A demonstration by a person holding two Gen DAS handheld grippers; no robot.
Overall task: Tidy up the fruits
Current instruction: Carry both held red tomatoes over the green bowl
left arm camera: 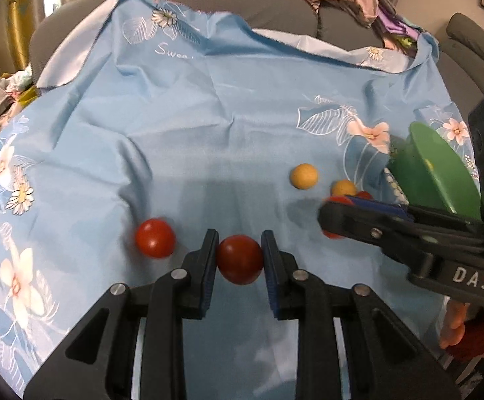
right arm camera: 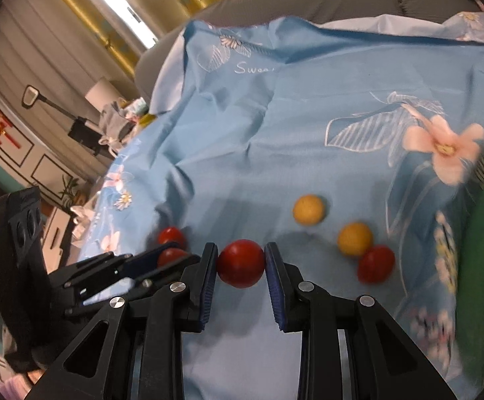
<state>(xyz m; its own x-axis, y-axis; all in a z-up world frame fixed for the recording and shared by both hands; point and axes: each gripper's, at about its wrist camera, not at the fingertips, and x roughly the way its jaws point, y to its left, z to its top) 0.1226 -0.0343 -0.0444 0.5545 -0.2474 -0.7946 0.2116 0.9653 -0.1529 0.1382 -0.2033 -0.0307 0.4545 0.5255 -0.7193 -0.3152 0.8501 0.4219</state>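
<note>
Left jaws: my left gripper (left arm camera: 239, 260) is closed narrow on a red tomato (left arm camera: 239, 259), one blue pad pressed to each side of it.
Right jaws: my right gripper (right arm camera: 241, 263) is clamped the same way on a second red tomato (right arm camera: 241, 263), pads touching both flanks.
Axis: both held tomatoes are round balls; no long axis shows, and I cannot tell where the stem ends face.
Position of held fruit: each tomato sits at the fingertips, over the blue flowered cloth (left arm camera: 208, 116); whether either is clear of the fabric I cannot tell.
Near left jaws: a loose red tomato (left arm camera: 155, 237) lies on the cloth just to the left of my left fingers, apart from them.
Near right jaws: a small red tomato (right arm camera: 375, 264) lies to the right, touching a yellow ball-shaped fruit (right arm camera: 355, 239); another yellow fruit (right arm camera: 308, 209) lies farther up the cloth, on its own.
Grippers together: the two tools are side by side; in the left view the right one crosses the lower right, with a hand (left arm camera: 465, 323) behind it.
Container: a green bowl (left arm camera: 441, 166) stands at the right edge of the cloth, seen tilted; its contents are blurred, only a small yellow spot shows inside.
Surroundings: a grey sofa (left arm camera: 258, 3) under the cloth, crumpled clothes on its back.
</note>
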